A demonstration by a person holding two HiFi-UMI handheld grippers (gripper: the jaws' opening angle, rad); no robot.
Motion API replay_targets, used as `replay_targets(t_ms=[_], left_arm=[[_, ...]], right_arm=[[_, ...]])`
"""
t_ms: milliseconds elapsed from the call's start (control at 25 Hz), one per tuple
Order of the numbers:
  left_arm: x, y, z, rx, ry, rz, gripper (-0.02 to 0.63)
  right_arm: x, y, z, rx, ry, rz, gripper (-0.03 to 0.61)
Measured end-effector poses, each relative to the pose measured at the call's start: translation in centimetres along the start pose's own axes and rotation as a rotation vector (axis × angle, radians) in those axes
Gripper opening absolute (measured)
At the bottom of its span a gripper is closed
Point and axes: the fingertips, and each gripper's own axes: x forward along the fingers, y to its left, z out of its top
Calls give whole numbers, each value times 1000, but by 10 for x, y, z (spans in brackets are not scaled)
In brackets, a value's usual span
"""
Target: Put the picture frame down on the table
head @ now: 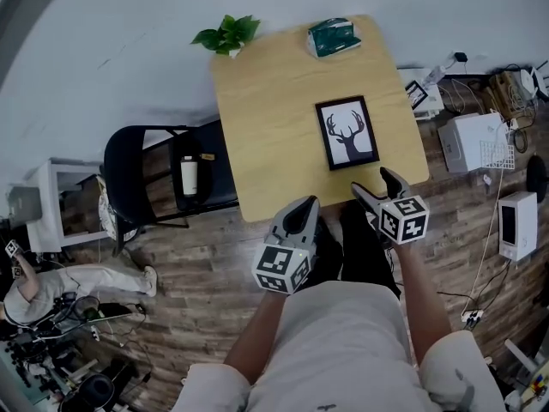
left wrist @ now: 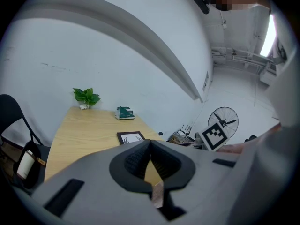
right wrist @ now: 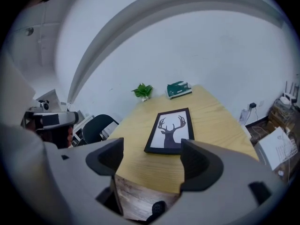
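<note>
A black picture frame [head: 347, 132] with a deer silhouette lies flat on the wooden table [head: 274, 118], toward its near right side; it also shows as the picture frame [right wrist: 171, 130] and the picture frame [left wrist: 131, 137]. My right gripper [head: 376, 184] hovers open just short of the table's near edge, below the frame, nothing between its jaws. My left gripper [head: 310, 206] is held lower left of it, over the floor by the table edge, jaws shut on nothing. In their own views: right gripper [right wrist: 152, 161], left gripper [left wrist: 150, 153].
A small potted plant [head: 226, 33] and a green tissue pack [head: 333, 37] sit at the table's far edge. A black chair [head: 163, 174] holding a white bottle [head: 189, 176] stands left of the table. White boxes [head: 473, 142] and cables lie right; a seated person [head: 60, 281] is at lower left.
</note>
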Motion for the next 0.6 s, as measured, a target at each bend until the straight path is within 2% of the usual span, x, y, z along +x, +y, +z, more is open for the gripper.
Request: replay_targets(t_ms=[200, 320, 560, 600], left_arm=[[-3, -13, 9, 17, -7, -9, 8], [-2, -23, 17, 25, -19, -6, 8], [8, -39, 25, 28, -31, 18, 8], [9, -43, 28, 30, -35, 23, 8]], right_arm=[[-25, 20, 15, -162, -8, 15, 303], [-39, 30, 21, -241, 2, 36, 292], [-67, 31, 42, -319, -35, 77, 169], [-72, 31, 45, -331, -41, 87, 167]])
